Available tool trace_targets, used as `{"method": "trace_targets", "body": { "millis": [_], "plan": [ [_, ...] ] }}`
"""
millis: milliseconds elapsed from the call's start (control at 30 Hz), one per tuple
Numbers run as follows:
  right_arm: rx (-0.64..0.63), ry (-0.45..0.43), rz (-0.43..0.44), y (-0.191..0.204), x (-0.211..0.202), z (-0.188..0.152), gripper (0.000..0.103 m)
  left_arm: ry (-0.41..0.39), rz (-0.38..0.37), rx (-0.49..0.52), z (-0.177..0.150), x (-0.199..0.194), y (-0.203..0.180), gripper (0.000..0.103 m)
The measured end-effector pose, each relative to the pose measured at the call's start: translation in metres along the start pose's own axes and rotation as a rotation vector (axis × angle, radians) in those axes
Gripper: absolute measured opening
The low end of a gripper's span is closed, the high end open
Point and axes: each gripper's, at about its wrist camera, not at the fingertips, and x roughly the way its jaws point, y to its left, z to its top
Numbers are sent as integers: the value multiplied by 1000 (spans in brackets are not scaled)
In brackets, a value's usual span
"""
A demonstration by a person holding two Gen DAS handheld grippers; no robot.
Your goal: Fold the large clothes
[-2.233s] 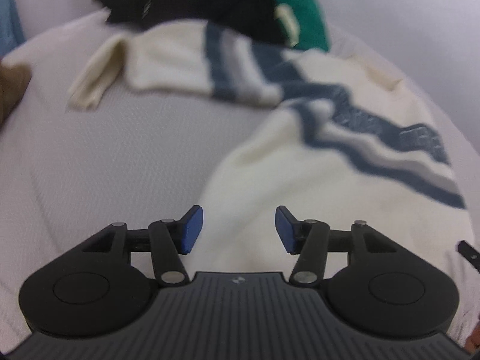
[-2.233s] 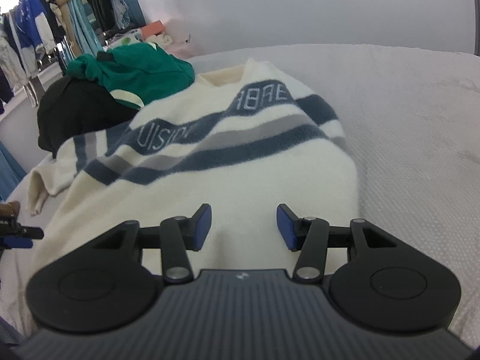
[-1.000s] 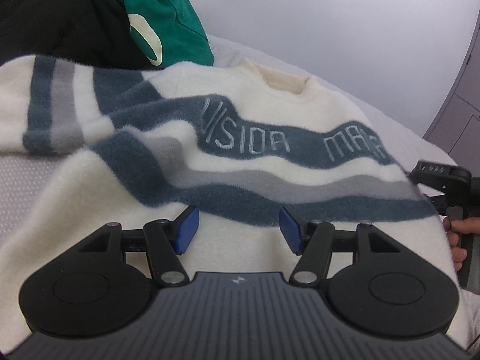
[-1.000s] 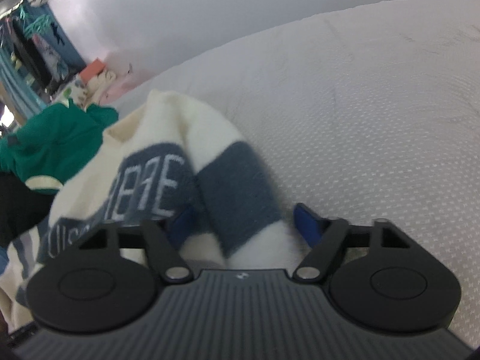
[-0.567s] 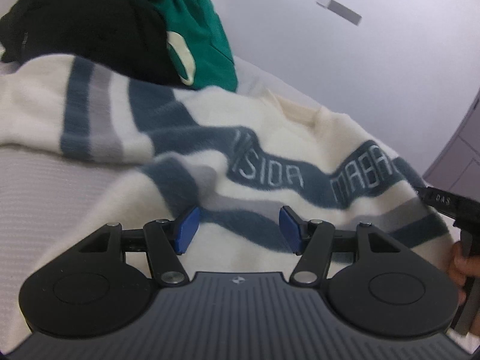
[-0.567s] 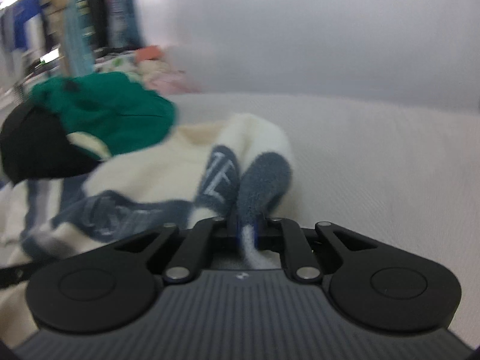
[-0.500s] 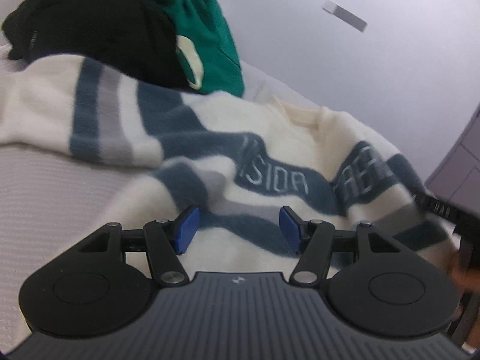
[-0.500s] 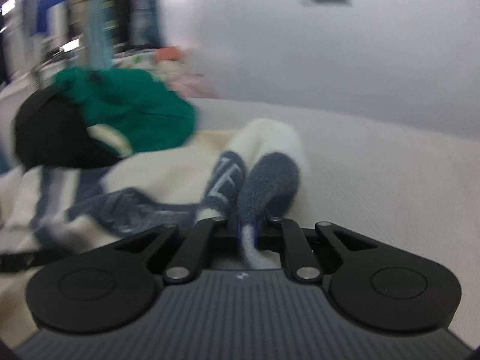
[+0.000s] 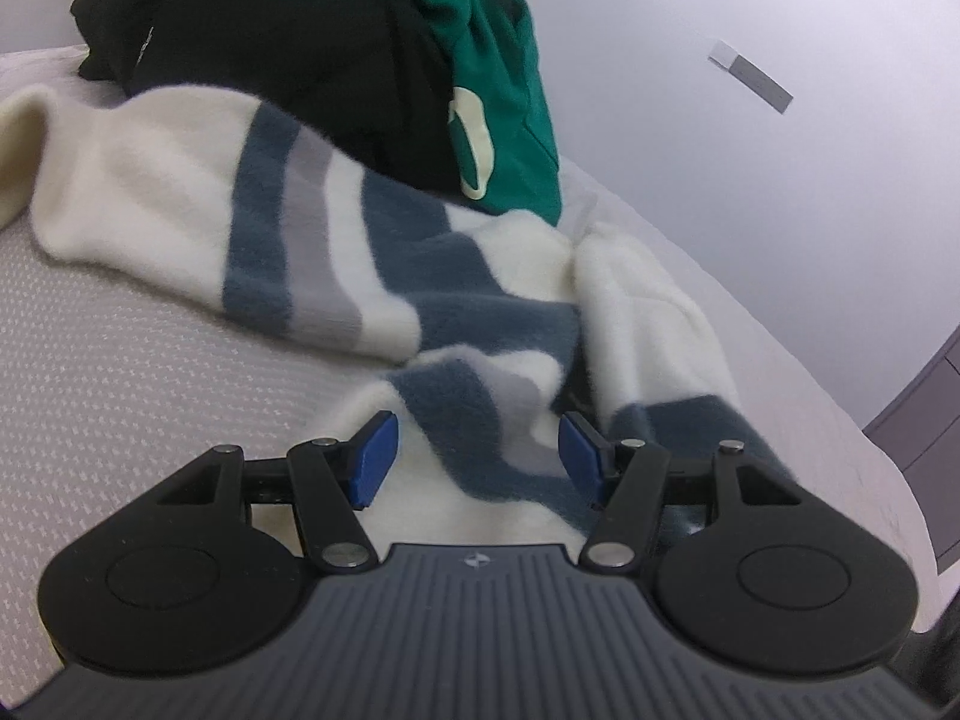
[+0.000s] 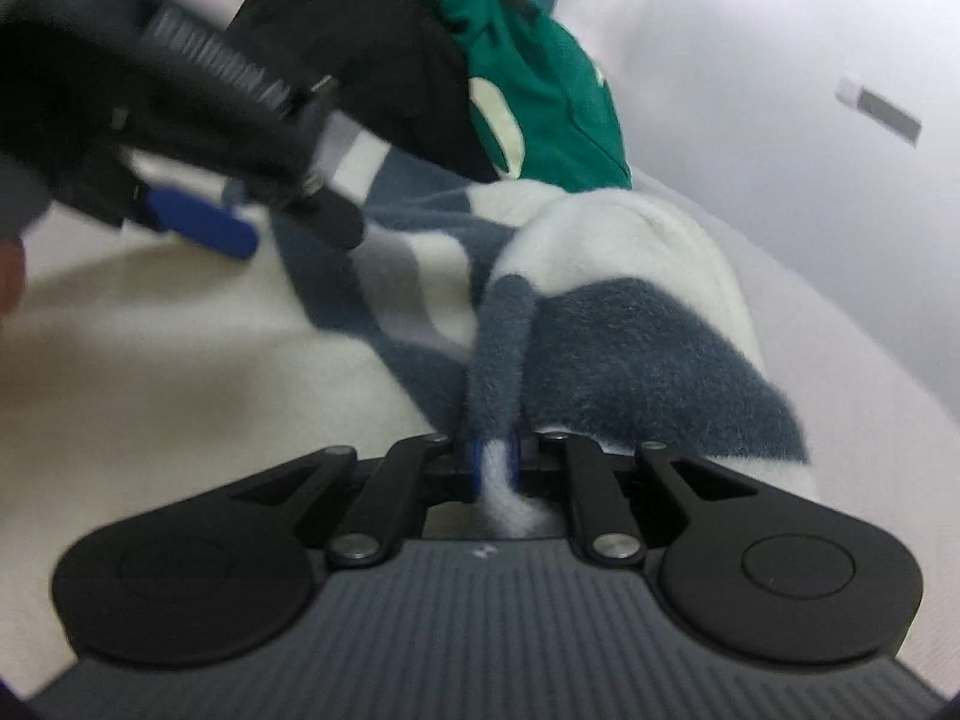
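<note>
Right claw (image 10: 495, 462) pinches the striped sweater (image 10: 600, 324) fold.

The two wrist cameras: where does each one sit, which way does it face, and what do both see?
Left wrist: sits on the left hand-held gripper, facing along its open blue fingers at the striped sweater on the bed.
Right wrist: sits on the right hand-held gripper, shut on a sweater fold; the left gripper shows blurred at upper left.
Shared: sweater, black garment, green garment.
</note>
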Motion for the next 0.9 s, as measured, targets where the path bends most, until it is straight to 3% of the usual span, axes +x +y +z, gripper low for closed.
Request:
{"method": "trace_targets", "body": {
  "millis": [100, 200, 267, 367, 433, 533, 667, 800, 900],
  "plan": [
    [96, -22, 45, -18, -9, 4, 17, 8, 15, -5, -1, 5, 2, 65],
    [179, -32, 124, -24, -22, 4, 52, 6, 19, -1, -2, 6, 1, 65],
    [229, -48, 182, -27, -40, 7, 58, 3, 26, 21, -3, 6, -2, 65],
    [286, -85, 242, -35, -74, 6, 58, 4, 26, 35, -6, 8, -6, 65],
    [327, -102, 237, -51, -92, 3, 58, 15, 19, 36, -9, 9, -9, 65],
    [436, -60, 137, -86, -101, -9, 58, 21, 9, 71, -15, 9, -18, 65],
    [657, 78, 40, -134, -95, -41, 60, 35, 10, 110, -22, 9, -29, 65],
    [894, 161, 127, -161, -100, -80, 60, 41, 11, 130, -26, 10, -35, 65],
    [920, 213, 171, -155, -102, -93, 60, 55, 12, 135, -30, 14, -37, 65]
  ]
}}
